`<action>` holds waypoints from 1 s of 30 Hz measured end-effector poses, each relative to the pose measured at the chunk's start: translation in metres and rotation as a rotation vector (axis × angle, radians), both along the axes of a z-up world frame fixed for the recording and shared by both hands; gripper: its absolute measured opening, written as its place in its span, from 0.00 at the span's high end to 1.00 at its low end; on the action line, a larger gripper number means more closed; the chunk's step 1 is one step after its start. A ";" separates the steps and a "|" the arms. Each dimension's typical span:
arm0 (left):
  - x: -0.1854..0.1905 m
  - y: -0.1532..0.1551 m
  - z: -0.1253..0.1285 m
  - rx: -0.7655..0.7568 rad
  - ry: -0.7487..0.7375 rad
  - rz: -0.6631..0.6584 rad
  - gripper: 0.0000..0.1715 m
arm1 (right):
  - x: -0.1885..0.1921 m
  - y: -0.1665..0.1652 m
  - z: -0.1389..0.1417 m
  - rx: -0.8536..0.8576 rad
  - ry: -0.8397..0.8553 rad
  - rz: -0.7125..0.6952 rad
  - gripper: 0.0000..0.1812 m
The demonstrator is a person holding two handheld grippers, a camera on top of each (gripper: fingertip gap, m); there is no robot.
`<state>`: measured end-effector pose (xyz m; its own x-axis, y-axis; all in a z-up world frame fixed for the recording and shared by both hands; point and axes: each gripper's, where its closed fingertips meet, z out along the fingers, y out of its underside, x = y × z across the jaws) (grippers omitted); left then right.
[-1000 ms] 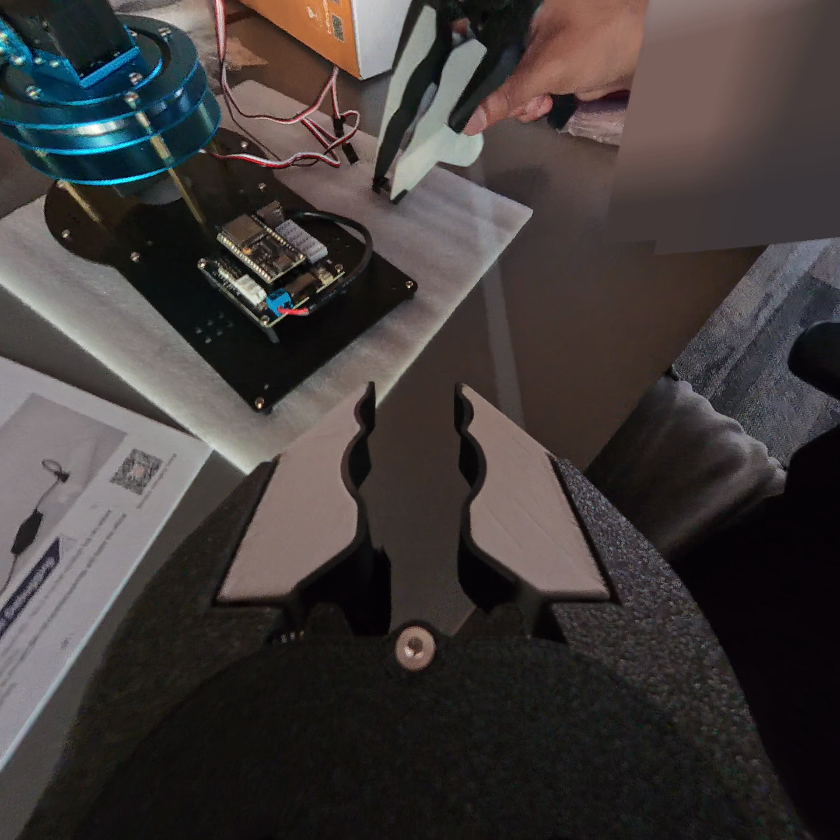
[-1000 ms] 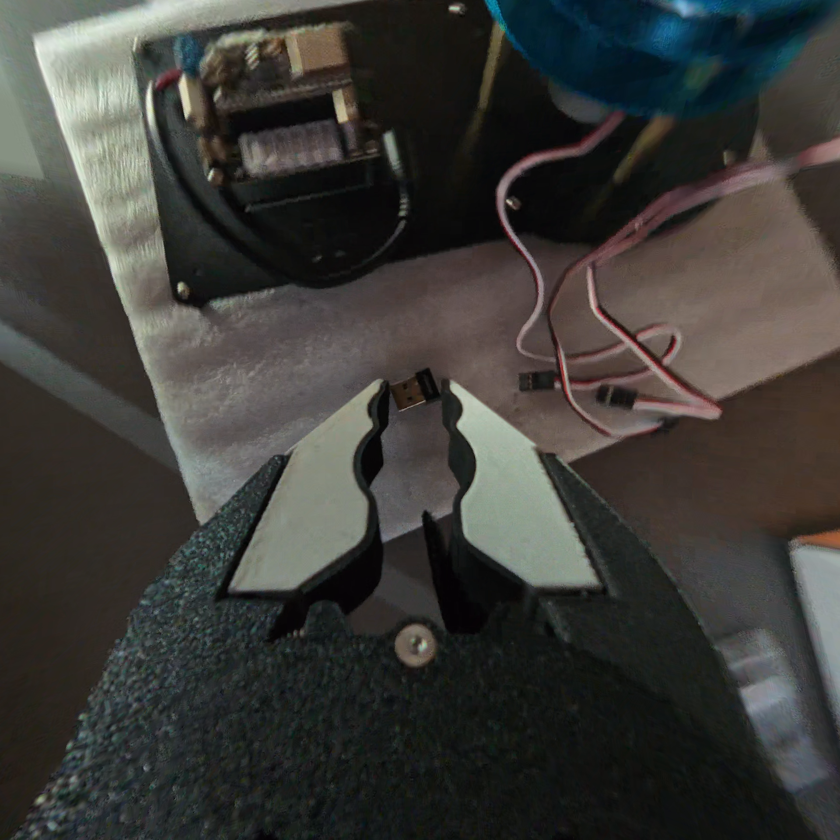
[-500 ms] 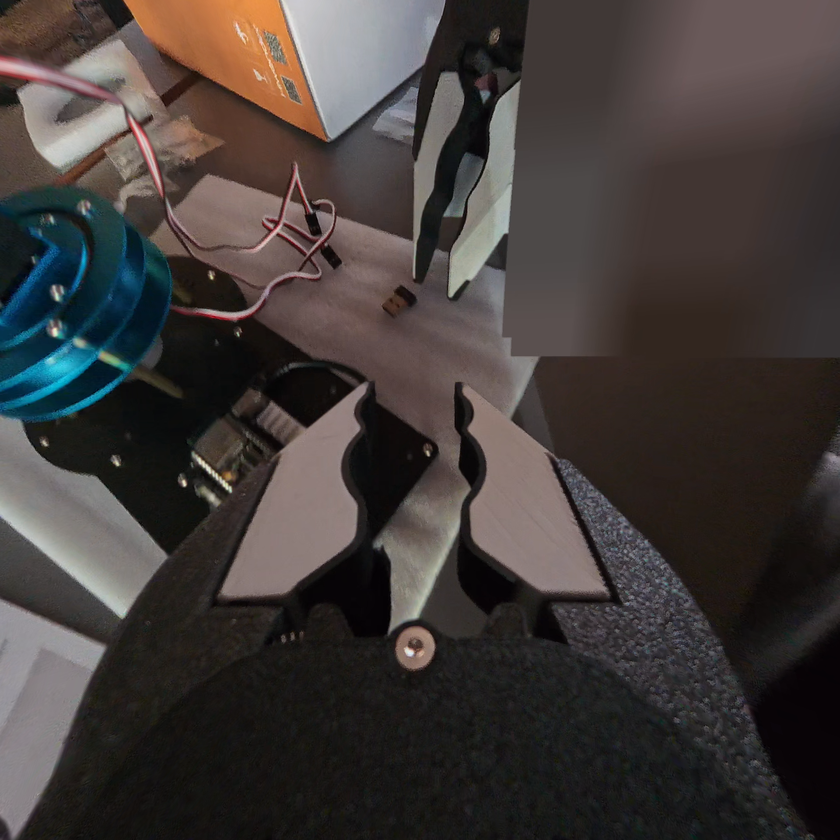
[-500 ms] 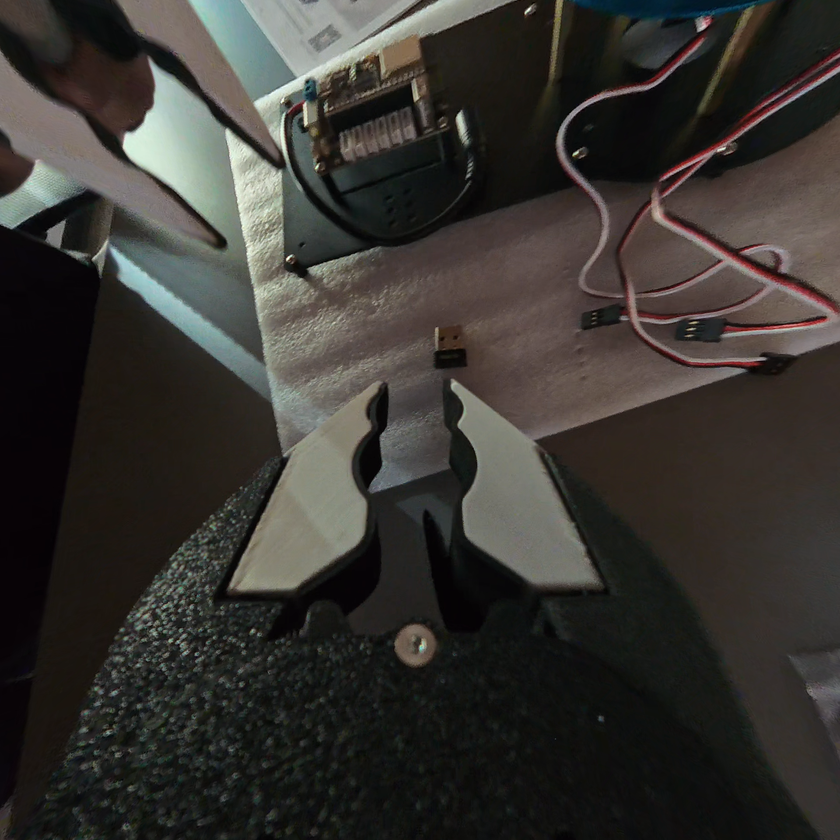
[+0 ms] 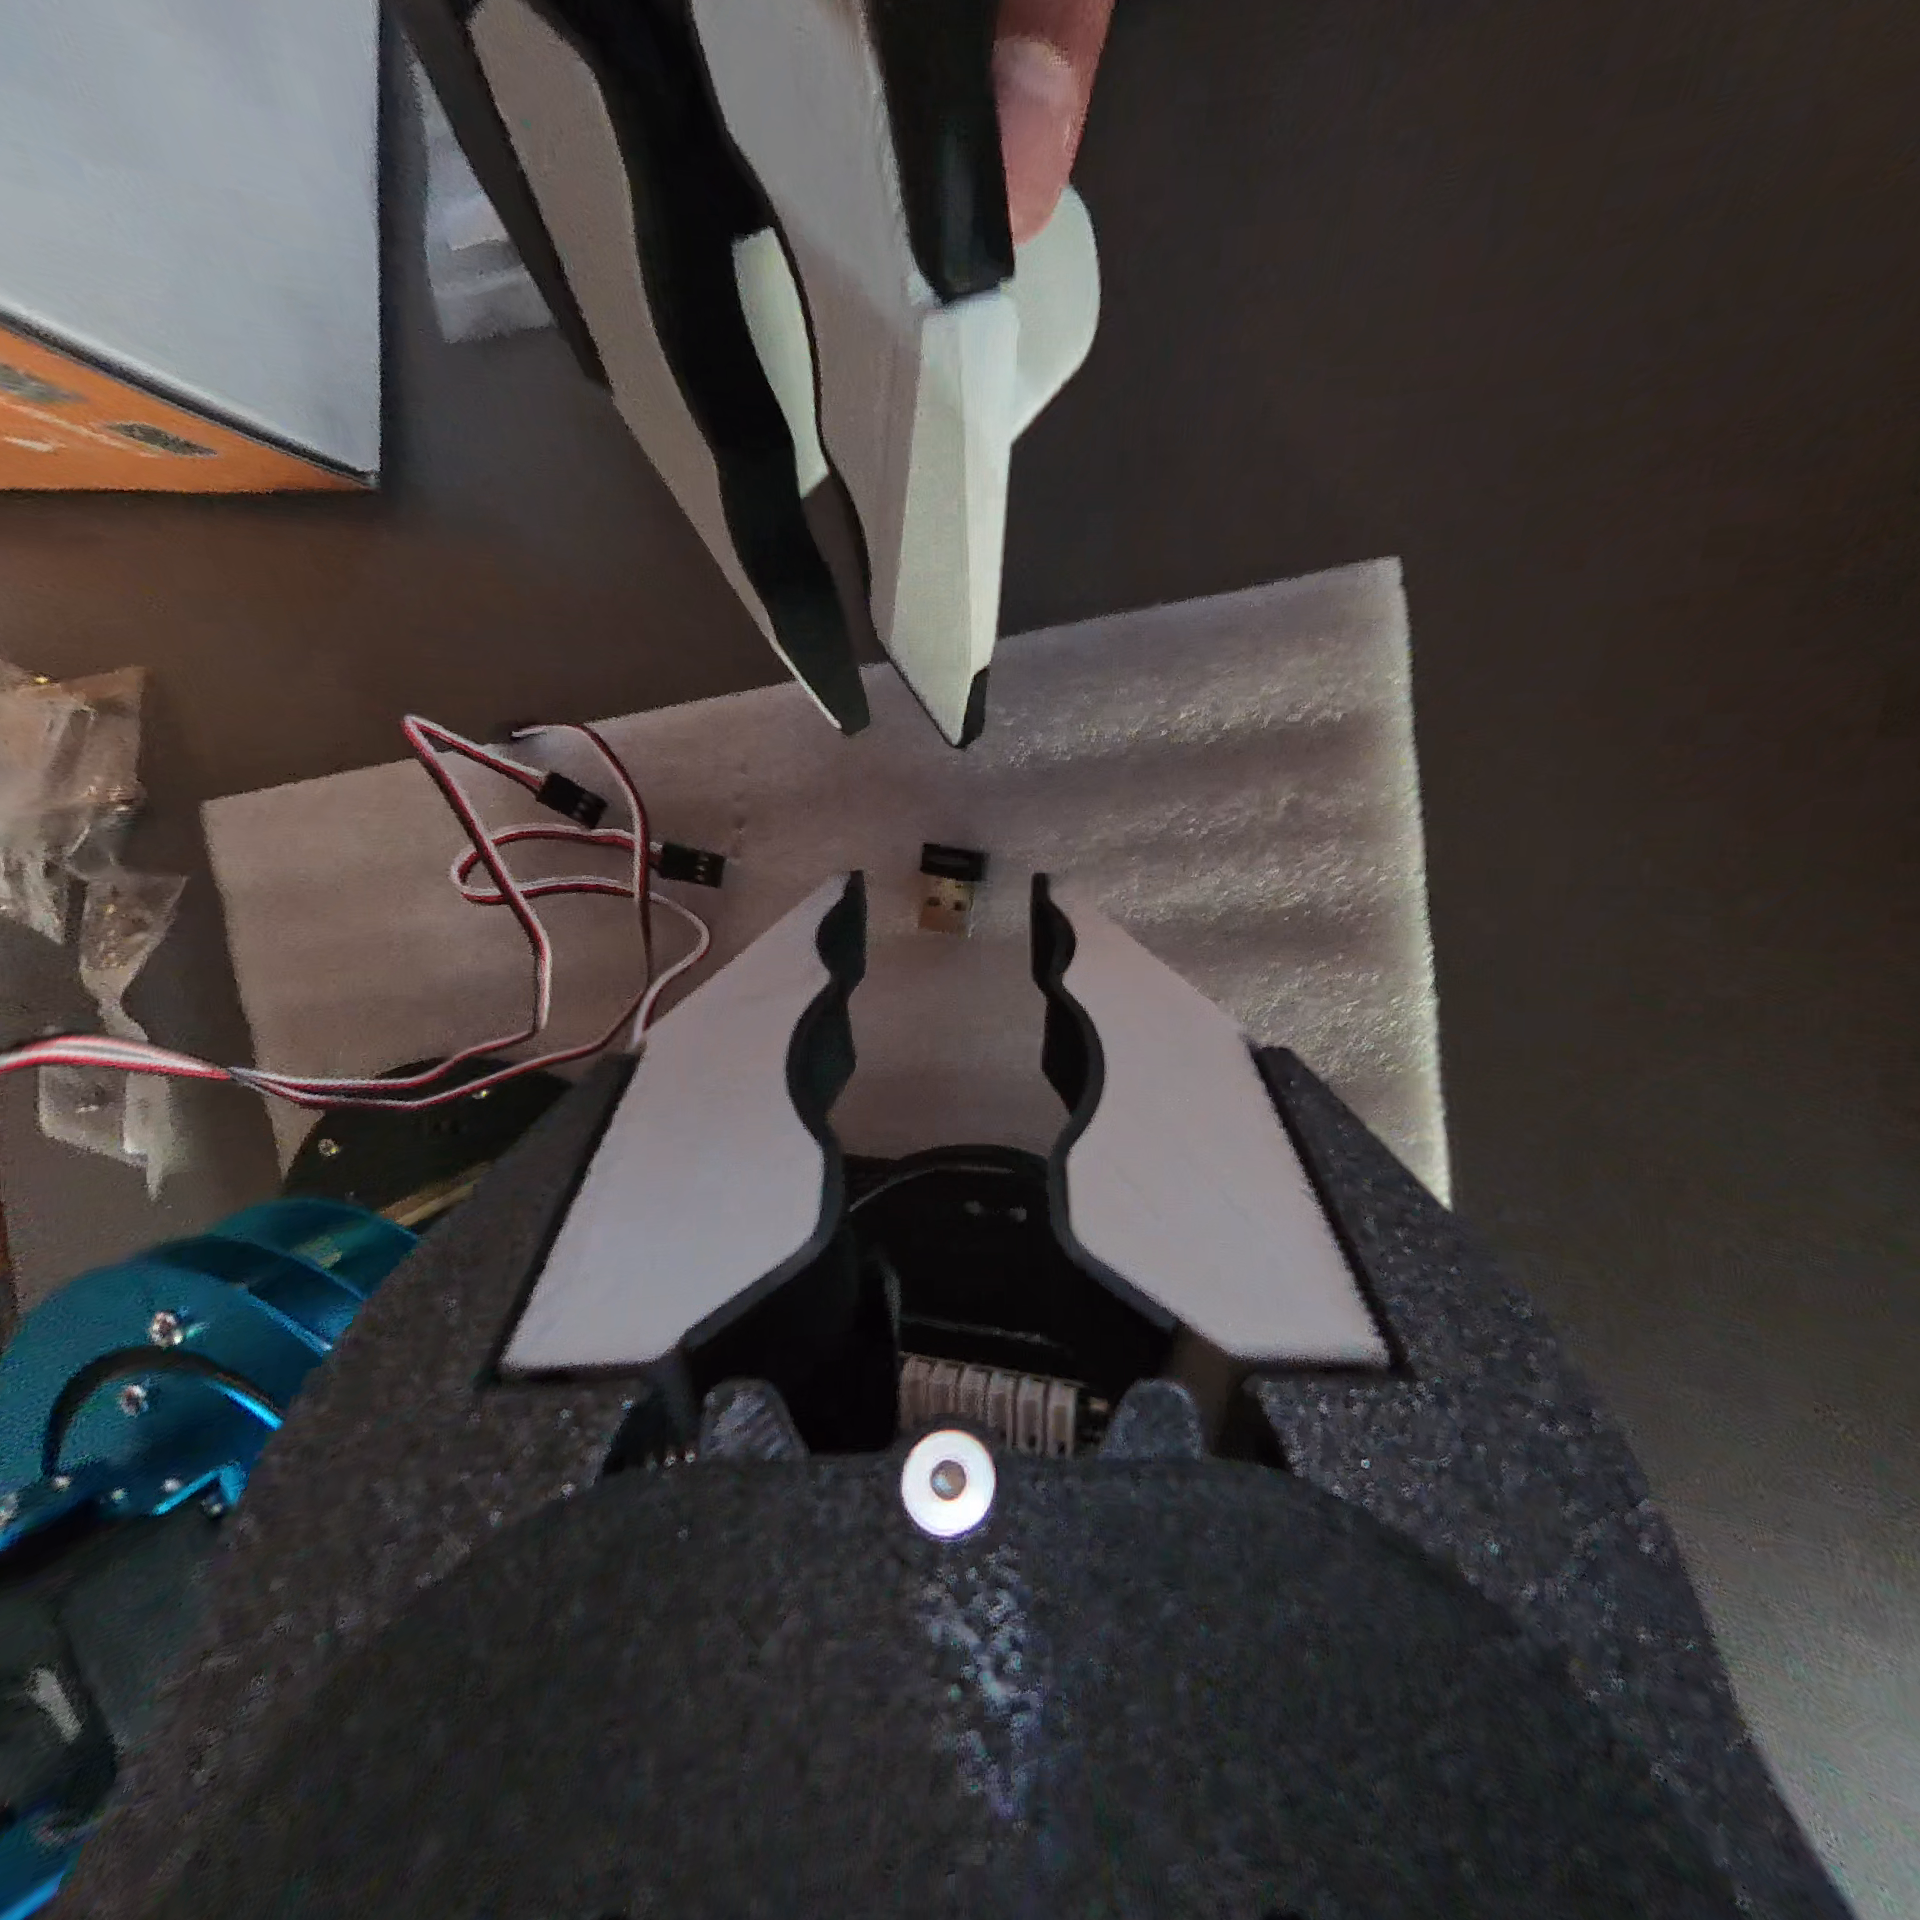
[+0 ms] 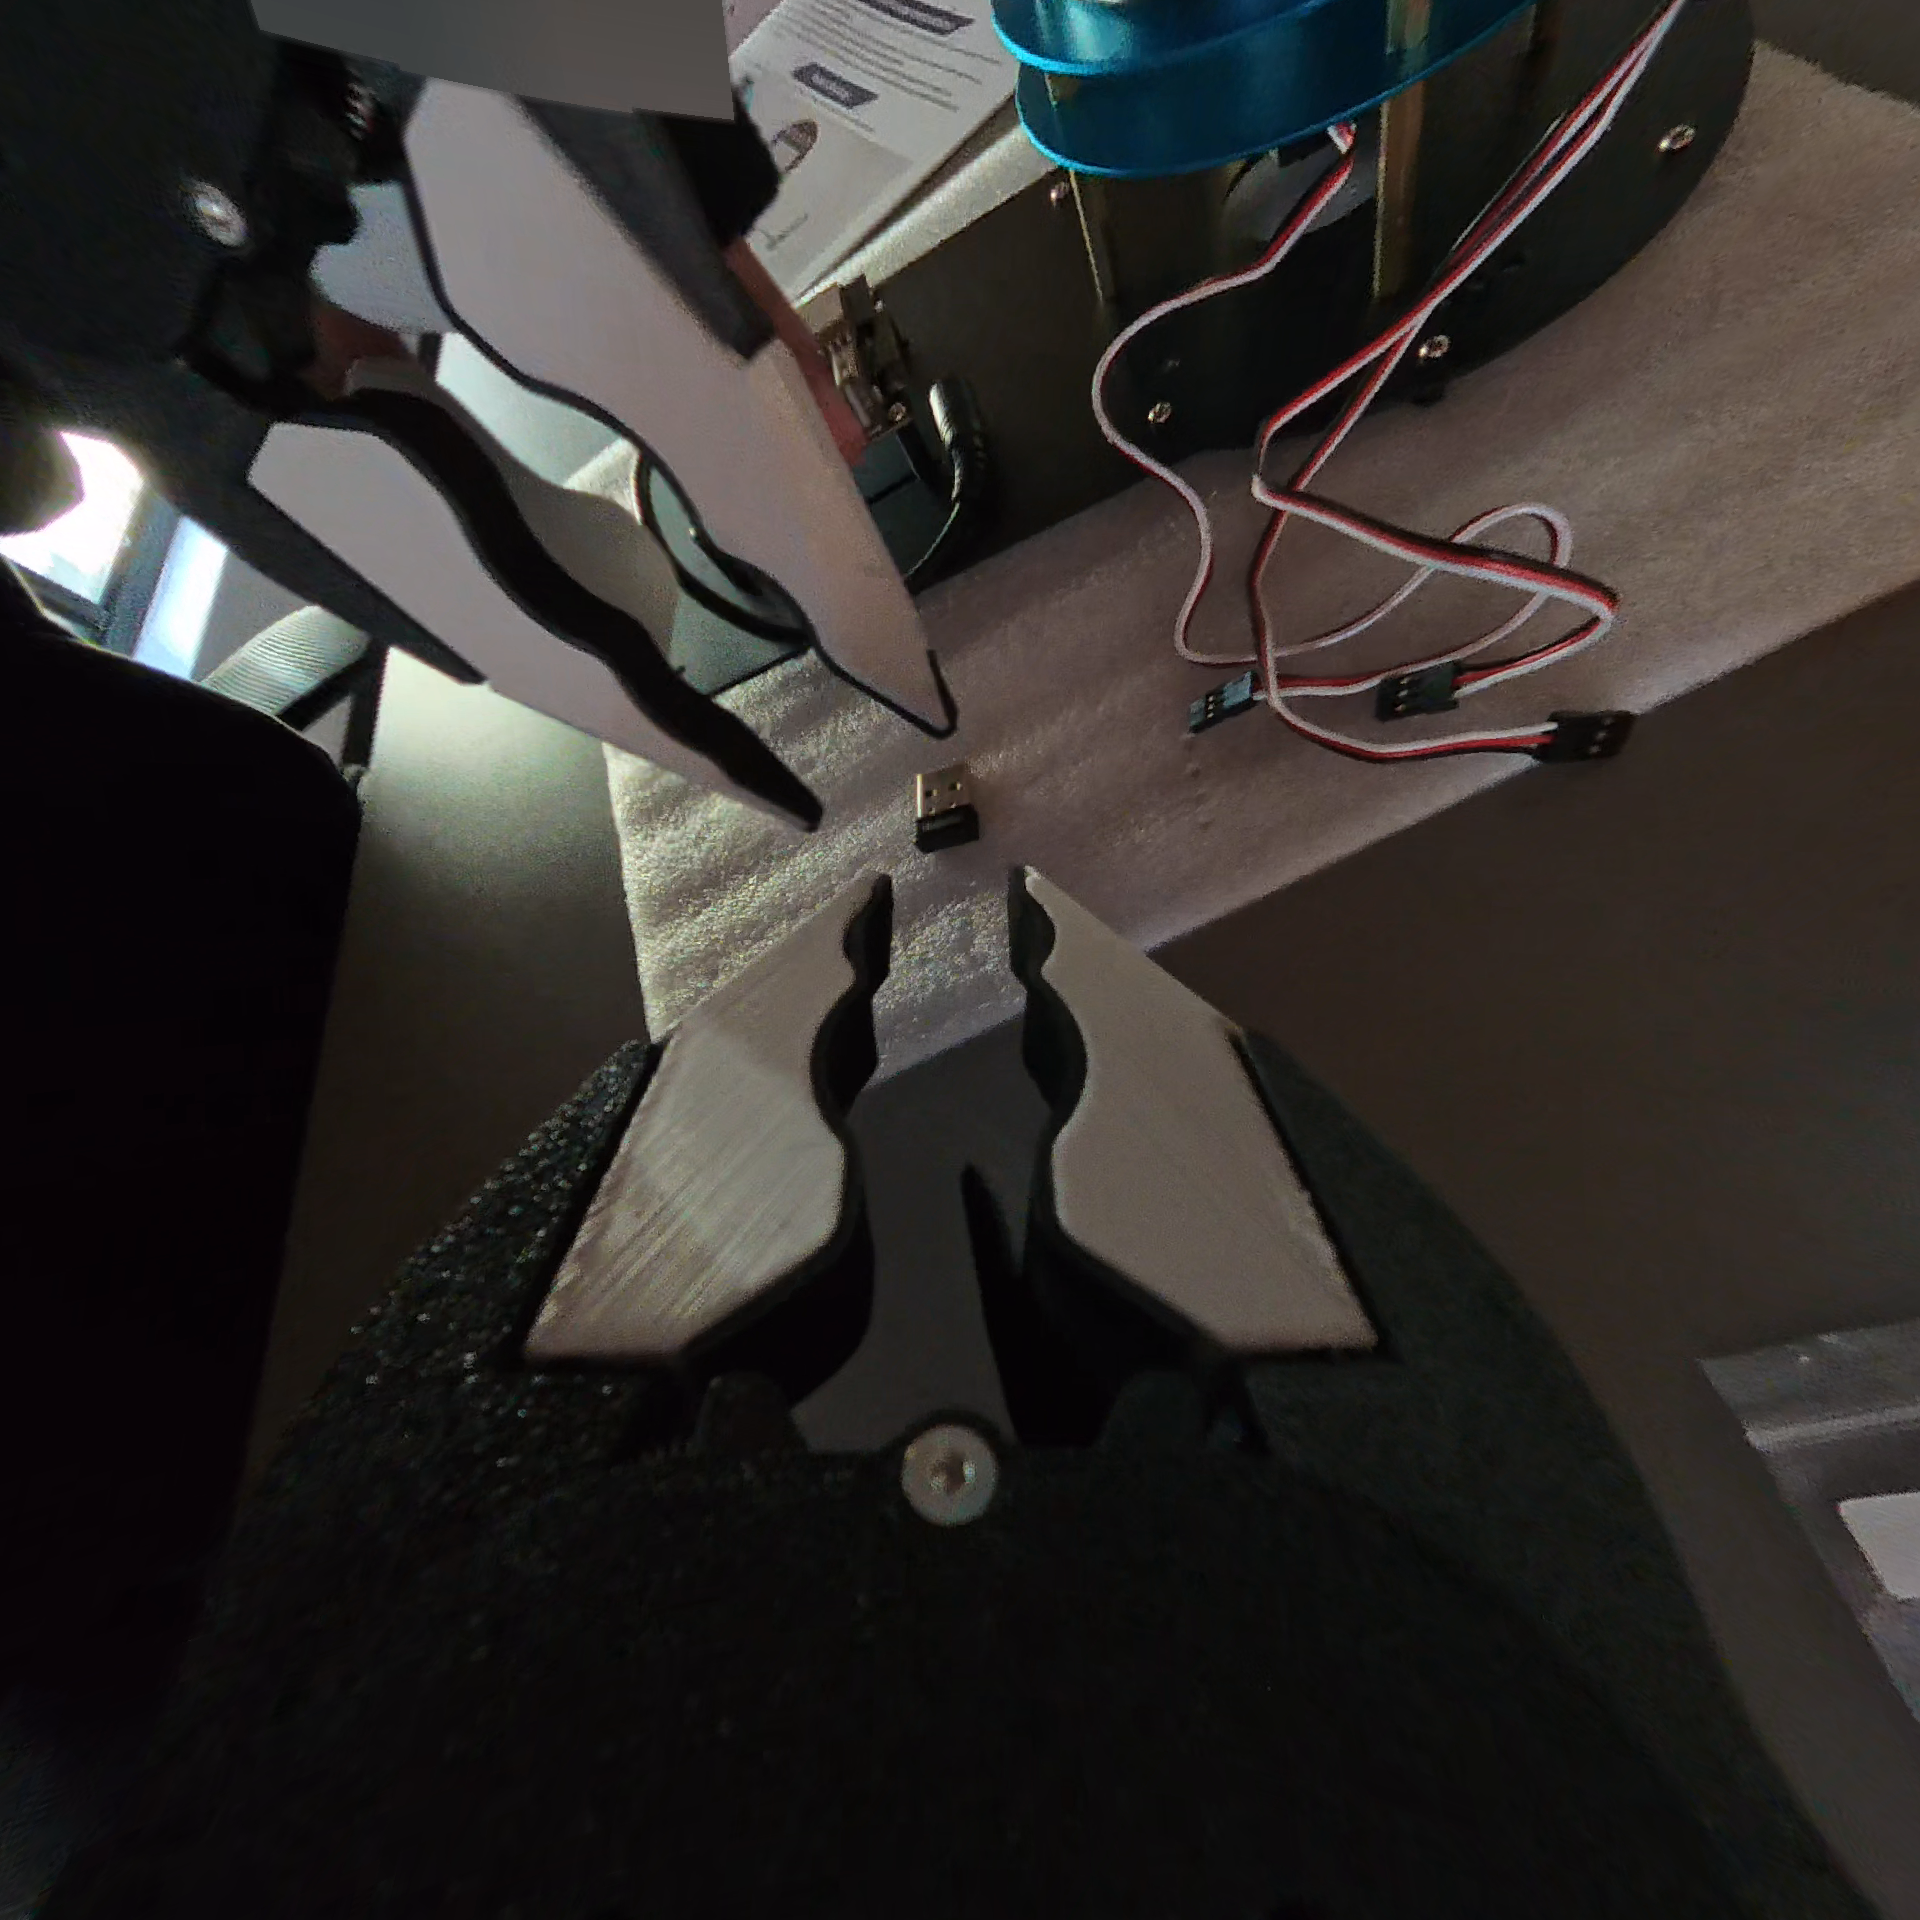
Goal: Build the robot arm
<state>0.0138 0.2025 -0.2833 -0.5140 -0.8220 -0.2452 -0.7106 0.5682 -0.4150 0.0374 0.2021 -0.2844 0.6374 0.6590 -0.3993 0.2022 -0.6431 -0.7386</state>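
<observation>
A small black USB dongle point(image 5: 951, 899) with a metal plug lies flat on a white foam sheet point(image 5: 1195, 831). My left gripper point(image 5: 945, 883) is open and empty, its fingertips just short of the dongle on either side. My right gripper point(image 5: 906, 729) hangs above the far side of the dongle, held by a hand, slightly open and empty. In the right wrist view the dongle point(image 6: 943, 808) lies just ahead of my right gripper point(image 6: 953, 881), and my left gripper point(image 6: 873, 771) comes in from the upper left, with its tips beside it.
Red, white and black servo wires point(image 5: 561, 883) with black connectors lie on the foam left of the dongle. A blue ringed turntable point(image 6: 1195, 94) stands on a black base plate point(image 6: 1039, 312) with a circuit board point(image 6: 862, 353). An orange and white box point(image 5: 187, 260) is behind. Less than 4 cm separates the two grippers' tips.
The dongle was at my right fingertips a second ago and now lies on the foam. My right gripper has drawn back. My left gripper has swung across the base plate up to the dongle.
</observation>
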 end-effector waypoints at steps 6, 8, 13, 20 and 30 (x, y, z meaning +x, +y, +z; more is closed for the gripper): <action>0.001 0.010 -0.017 0.040 0.089 -0.065 0.83 | -0.002 0.001 0.008 -0.042 0.115 -0.014 0.90; 0.001 0.008 -0.023 0.018 0.112 -0.073 0.87 | -0.003 0.001 0.012 -0.068 0.170 -0.022 0.89; -0.001 0.008 -0.020 0.028 0.064 -0.088 0.93 | -0.007 -0.003 0.006 -0.181 0.236 -0.035 0.88; 0.017 0.022 0.021 0.115 -0.289 0.044 0.93 | -0.013 0.014 0.027 -0.173 0.482 -0.150 0.87; 0.017 0.011 0.048 0.128 -0.460 0.042 0.93 | -0.009 0.019 0.048 -0.140 0.632 -0.162 0.90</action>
